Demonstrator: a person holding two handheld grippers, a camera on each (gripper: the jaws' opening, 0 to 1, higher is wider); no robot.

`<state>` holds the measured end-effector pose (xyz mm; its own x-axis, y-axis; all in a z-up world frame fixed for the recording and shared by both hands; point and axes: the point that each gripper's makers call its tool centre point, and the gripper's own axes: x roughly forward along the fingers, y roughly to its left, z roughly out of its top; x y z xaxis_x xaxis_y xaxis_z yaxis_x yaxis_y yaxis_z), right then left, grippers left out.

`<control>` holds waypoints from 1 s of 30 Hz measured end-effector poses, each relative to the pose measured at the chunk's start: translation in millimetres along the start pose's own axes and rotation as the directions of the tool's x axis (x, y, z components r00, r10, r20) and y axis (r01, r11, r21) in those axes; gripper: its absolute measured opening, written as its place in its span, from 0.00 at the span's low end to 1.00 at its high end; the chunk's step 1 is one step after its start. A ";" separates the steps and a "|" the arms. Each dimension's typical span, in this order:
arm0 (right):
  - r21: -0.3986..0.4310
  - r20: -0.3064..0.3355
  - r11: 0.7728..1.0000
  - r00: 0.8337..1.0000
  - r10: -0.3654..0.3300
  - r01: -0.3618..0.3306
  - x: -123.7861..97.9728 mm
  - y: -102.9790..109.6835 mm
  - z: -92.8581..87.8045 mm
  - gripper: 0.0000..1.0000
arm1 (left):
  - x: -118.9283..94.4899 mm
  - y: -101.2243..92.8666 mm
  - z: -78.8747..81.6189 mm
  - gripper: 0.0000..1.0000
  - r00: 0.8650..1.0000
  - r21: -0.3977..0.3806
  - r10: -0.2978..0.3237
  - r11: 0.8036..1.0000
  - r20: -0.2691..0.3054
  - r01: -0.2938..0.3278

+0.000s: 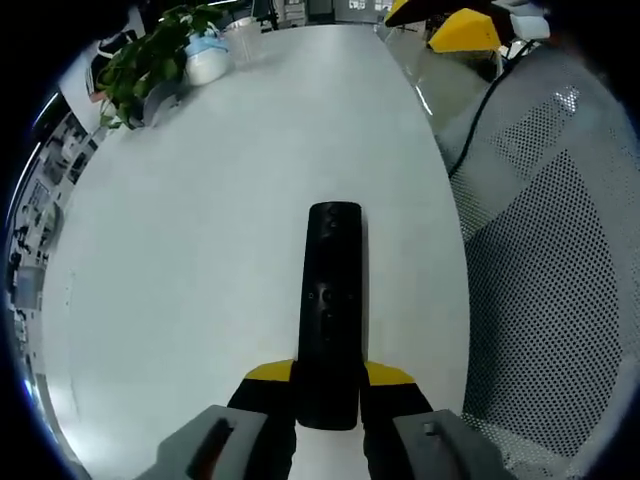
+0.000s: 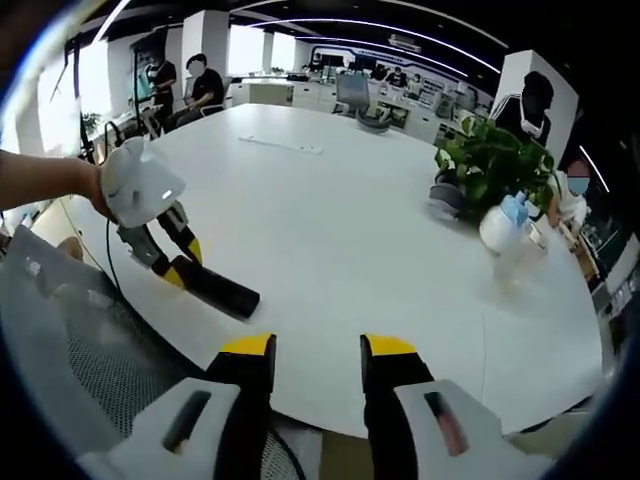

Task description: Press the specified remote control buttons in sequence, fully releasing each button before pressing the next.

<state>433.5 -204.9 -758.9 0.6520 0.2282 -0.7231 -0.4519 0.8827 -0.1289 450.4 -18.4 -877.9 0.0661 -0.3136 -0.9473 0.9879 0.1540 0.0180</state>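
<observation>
White round table (image 2: 380,240) in an open office: one gripper steadies the remote, the other waits.

In the left gripper view the left gripper (image 1: 328,385) is clamped on the near end of the black remote control (image 1: 332,300), centre frame, buttons up, apparently to steady it for pressing. In the right gripper view the right gripper (image 2: 315,350) hangs at bottom centre, jaws apart and empty; potted plant (image 2: 490,160) upper right.

Your left gripper (image 1: 329,385) is clamped on the remote (image 1: 332,310), jaws tight to both sides; your right gripper (image 2: 317,355) hangs with jaws apart, holding nothing.
</observation>
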 end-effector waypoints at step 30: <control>-0.072 0.045 0.995 0.996 0.072 -0.068 1.2 16.9 28.6 0.16 | -2.5 -41.4 0.4 0.23 0.999 0.012 0.026 1.000 0.025 -0.026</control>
<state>444.1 -178.0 -742.6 0.6446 0.3089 -0.6994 -0.5382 0.8330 -0.1280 409.4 -24.4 -876.2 0.0953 -0.3328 -0.9382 0.9874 0.1512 0.0467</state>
